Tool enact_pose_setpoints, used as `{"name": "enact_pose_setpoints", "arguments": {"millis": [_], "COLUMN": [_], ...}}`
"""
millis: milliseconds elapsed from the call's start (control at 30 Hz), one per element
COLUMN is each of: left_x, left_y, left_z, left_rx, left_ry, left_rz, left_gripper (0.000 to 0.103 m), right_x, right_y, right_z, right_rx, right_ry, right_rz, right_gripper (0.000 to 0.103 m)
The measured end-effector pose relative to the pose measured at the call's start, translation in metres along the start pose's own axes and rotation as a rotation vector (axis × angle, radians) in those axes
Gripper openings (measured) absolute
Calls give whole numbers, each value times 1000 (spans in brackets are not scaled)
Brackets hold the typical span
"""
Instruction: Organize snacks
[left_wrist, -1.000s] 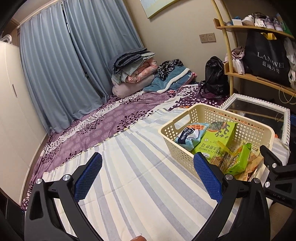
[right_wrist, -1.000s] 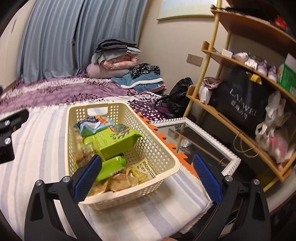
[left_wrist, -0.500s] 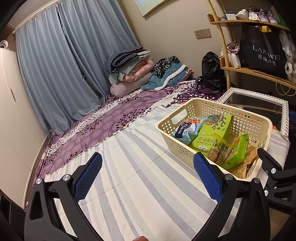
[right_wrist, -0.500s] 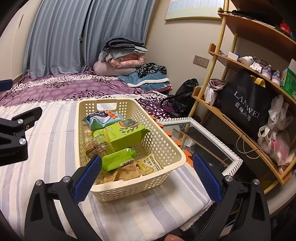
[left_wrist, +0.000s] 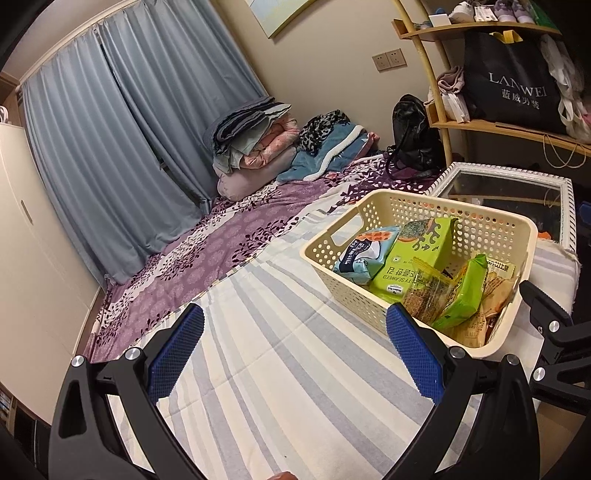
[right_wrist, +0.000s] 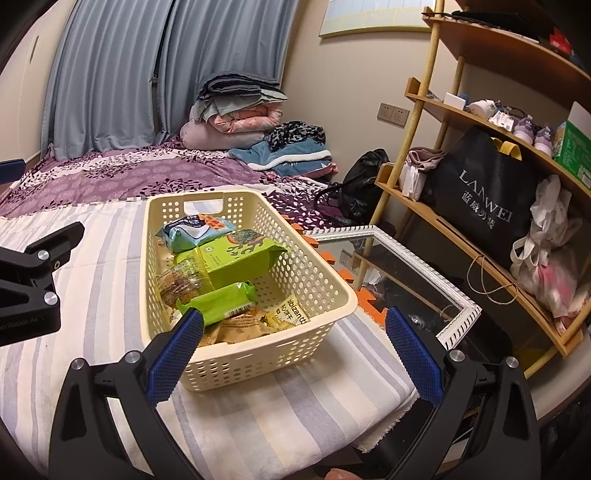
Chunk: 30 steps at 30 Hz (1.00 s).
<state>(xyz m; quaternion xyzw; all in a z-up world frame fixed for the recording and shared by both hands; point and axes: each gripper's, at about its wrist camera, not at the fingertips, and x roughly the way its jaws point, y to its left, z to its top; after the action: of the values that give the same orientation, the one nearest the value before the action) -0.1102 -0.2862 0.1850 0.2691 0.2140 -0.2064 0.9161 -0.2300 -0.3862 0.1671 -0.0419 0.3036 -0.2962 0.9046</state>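
Note:
A cream perforated basket (left_wrist: 491, 225) (right_wrist: 325, 284) stands on the striped cloth near the bed's corner. It holds a blue packet (left_wrist: 364, 254) (right_wrist: 195, 229), a green seaweed pack (left_wrist: 417, 254) (right_wrist: 236, 258), a smaller green packet (left_wrist: 463, 299) (right_wrist: 221, 301), a clear cracker bag (left_wrist: 424, 295) (right_wrist: 183, 284) and tan wrappers (right_wrist: 240, 326). My left gripper (left_wrist: 295, 354) hangs open over the cloth, left of the basket. My right gripper (right_wrist: 293, 354) stays open at the basket's near end. Both hold nothing.
A white-framed mirror (right_wrist: 402, 273) (left_wrist: 517, 192) lies beside the bed on the right. Wooden shelves (right_wrist: 480, 206) carry a black LANWEI bag (right_wrist: 484, 199). Folded bedding (left_wrist: 255, 147) and a black handbag (left_wrist: 413, 136) sit by the far wall. Blue curtains (left_wrist: 122, 147) hang behind.
Both grippers have drawn back and up from the basket, so it sits farther off in both views. The snacks have not moved.

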Motion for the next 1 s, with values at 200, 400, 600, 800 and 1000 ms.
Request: {"name": "enact_pose_setpoints", "arguments": {"millis": [200,400,600,800,1000], "left_x": [-5,-13,-16,-18,-18], "left_y": [-8,-16,-18,-19,-19], "left_z": [0,3,3,3,3], "left_rx": [28,55,66,73,72], "left_ry": [-3,-19,-23,-27,-27], "left_rz": [10,20,23,23,22], "left_gripper": [100,100,100,100,100], "right_x": [-2,-4,-5,-6,-7], "right_y": [-6,-12,-16,-15,-14], "right_z": [-4,-5,-6,-5,-5], "right_rx": [11,23,30,29,26], "right_ry": [-4,-5,-8,-9,-10], "right_rz": [3,-6,-3,-3,-3], "right_gripper": [98,98,98,98,98]}}
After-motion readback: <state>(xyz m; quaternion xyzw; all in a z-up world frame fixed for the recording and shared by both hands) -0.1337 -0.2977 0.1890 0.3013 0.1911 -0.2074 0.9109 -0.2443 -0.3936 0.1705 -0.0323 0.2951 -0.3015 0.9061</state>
